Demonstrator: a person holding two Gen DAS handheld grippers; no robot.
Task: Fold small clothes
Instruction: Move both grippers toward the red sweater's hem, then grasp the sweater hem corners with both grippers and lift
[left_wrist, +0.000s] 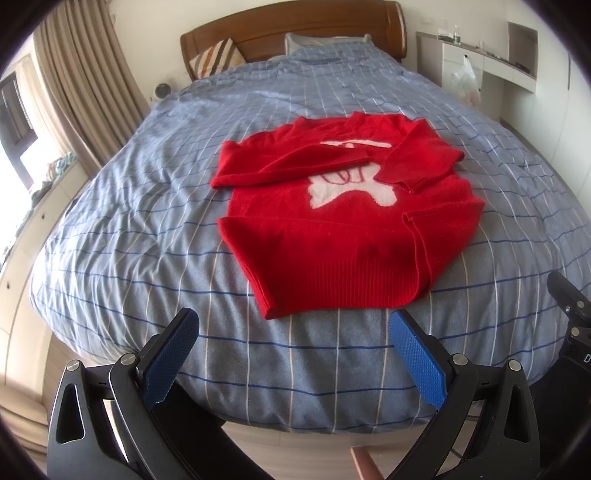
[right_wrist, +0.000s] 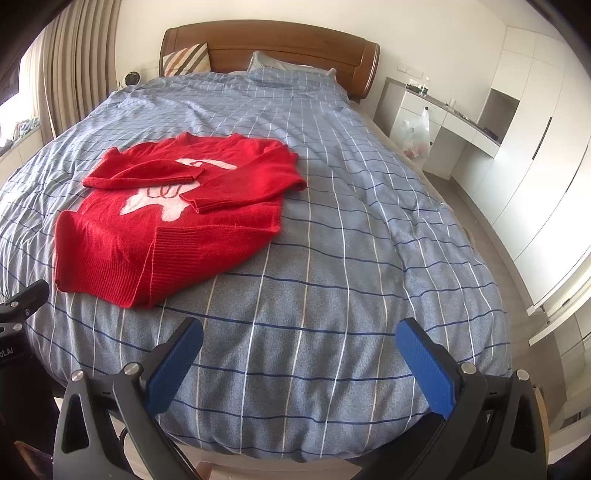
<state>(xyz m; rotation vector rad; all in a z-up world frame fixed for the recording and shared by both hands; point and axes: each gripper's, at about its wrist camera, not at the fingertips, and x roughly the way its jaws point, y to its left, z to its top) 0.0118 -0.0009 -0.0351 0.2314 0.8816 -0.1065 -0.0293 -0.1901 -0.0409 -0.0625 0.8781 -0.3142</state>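
Note:
A small red knit sweater (left_wrist: 332, 229) with a white figure on its front lies flat on the blue checked bedspread (left_wrist: 147, 229). Both sleeves are folded across its chest, and its right side is turned in over the body. In the right wrist view the sweater (right_wrist: 177, 221) sits left of centre on the bedspread (right_wrist: 351, 240). My left gripper (left_wrist: 293, 325) hangs open just short of the ribbed hem, nothing between its blue pads. My right gripper (right_wrist: 299, 332) is open too, over bare bedspread to the right of the sweater and nearer the foot of the bed.
A wooden headboard (left_wrist: 295, 26) and pillows (left_wrist: 218, 57) stand at the far end. Curtains (left_wrist: 74, 74) and a window ledge lie to the left. A white desk with a plastic bag (right_wrist: 417, 136) and tall white cupboards (right_wrist: 535, 166) line the right wall.

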